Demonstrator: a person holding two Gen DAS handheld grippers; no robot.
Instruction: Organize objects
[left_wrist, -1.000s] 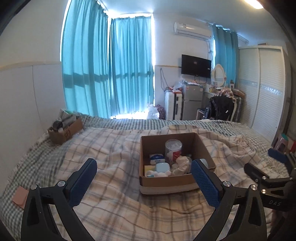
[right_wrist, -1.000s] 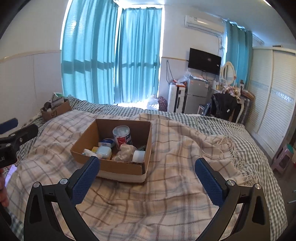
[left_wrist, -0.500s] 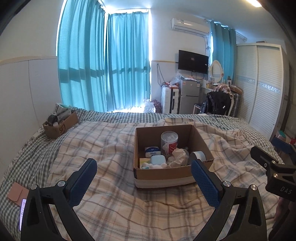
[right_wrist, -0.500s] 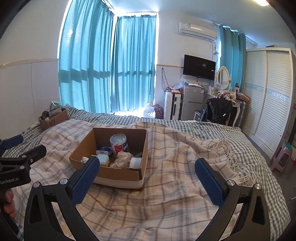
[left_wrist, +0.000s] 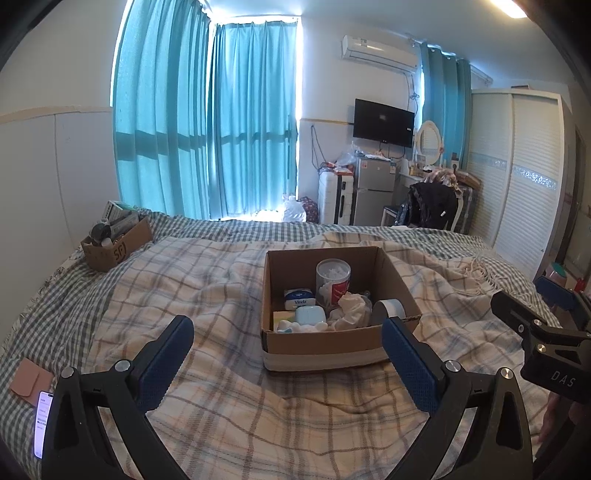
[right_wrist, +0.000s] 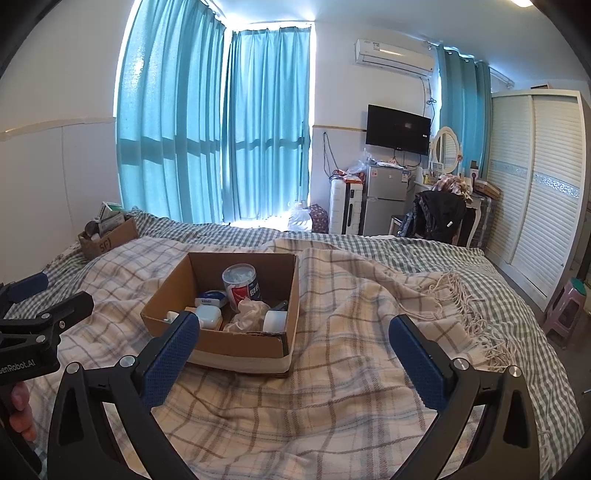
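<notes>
Judging from how things lie, the sorting has barely begun. A small cardboard box (left_wrist: 110, 249) of odds and ends sits at the bed's far left edge. The left gripper (left_wrist: 288, 365) hovers empty, jaws wide apart. The open box (left_wrist: 325, 345) sits mid-bed on the plaid blanket (left_wrist: 207, 295), with a cotton-swab tub (left_wrist: 332, 280), tissue pack (left_wrist: 300, 298) and tape roll (left_wrist: 388, 311) jumbled inside, untouched. The right gripper (right_wrist: 295, 362) also hangs empty, jaws spread.
</notes>
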